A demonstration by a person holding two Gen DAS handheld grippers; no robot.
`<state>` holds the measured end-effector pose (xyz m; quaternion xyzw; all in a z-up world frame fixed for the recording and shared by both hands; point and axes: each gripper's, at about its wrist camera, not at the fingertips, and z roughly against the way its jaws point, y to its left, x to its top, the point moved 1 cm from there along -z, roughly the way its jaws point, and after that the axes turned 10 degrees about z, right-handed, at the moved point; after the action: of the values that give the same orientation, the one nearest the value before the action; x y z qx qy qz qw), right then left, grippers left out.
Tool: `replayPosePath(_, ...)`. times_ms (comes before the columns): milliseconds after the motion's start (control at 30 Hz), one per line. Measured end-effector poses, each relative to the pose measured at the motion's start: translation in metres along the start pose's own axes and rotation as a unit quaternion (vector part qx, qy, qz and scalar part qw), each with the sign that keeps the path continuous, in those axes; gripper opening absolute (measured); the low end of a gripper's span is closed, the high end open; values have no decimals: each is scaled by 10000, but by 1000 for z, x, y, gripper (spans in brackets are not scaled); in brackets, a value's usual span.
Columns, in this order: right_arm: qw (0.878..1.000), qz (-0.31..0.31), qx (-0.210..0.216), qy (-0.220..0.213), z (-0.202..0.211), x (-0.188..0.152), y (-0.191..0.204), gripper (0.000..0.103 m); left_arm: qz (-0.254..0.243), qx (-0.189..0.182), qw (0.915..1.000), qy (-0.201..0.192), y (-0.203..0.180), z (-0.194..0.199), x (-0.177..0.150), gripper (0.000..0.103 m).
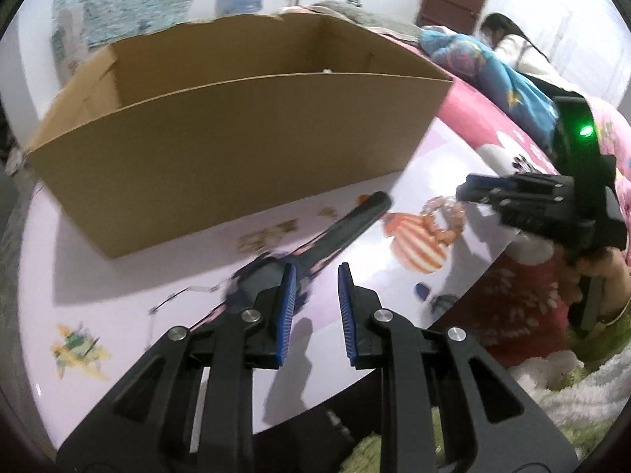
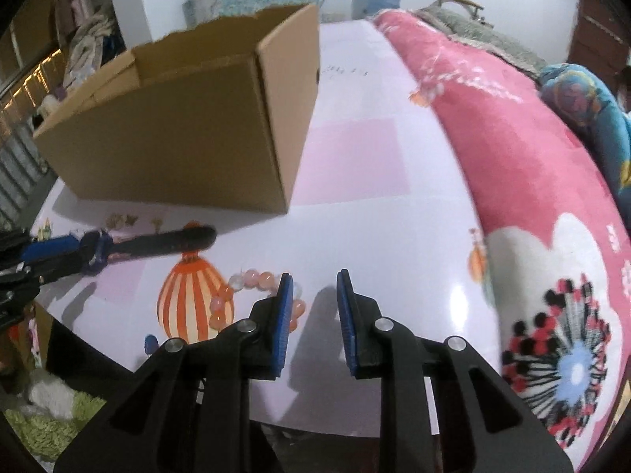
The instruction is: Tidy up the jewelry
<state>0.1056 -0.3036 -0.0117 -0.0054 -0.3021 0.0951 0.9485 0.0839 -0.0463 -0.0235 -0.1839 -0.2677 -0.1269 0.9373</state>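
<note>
**Right gripper** [image 2: 314,280]: nearest the lens. Jaws released, part-way apart, nothing between the pads. It points steeply down at the printed tabletop [image 2: 374,236].

**Left gripper** [image 1: 316,272]: jaws likewise apart, with only bare tabletop in the gap.

**Bead bracelet** [image 2: 236,295]: pink and orange beads. It lies flat on the tabletop over the striped balloon print, just left of the right gripper's left pad, which partly hides it. Not yet gripped.

**Black rod-shaped item** [image 1: 355,220]: lies beyond the left gripper's left finger, outside the jaws. A blue part sits at its near end. The blur hides what it is and whether the finger touches it.

**Cardboard box** [image 1: 236,138]: open-topped and upright at the far side of the tabletop, the likely destination. Little of its interior shows.

**Pink blanket** [image 2: 512,138]: beyond the table's right edge.

**Handling note:** the step in hand looks like the bracelet pickup.
- Shift the right gripper left until one run of beads sits between the pads.
- Lower until the tips nearly graze the table, then close across the strand rather than along it, since round beads roll.
- Lift clear before crossing to the box.
</note>
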Motion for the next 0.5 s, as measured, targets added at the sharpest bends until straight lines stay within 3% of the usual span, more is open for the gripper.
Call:
replayPosePath(133, 9983, -168, 414, -363, 17, 4, 4, 33, 261, 171, 9995, -37, 21, 12, -11, 30)
replayPosePath(233, 9916, -138, 1183, -506, 15, 12, 27, 45, 410, 311, 9987, -35, 32, 17, -17, 35)
replayPosePath(367, 9771, 70, 2102, -336, -5, 24, 73, 47, 685, 482, 9965, -61, 47, 22, -24, 40)
replayPosePath(500, 9720, 466, 2301, -129, -25, 32, 121, 47, 986, 597, 9932, -141, 62, 29, -27, 49)
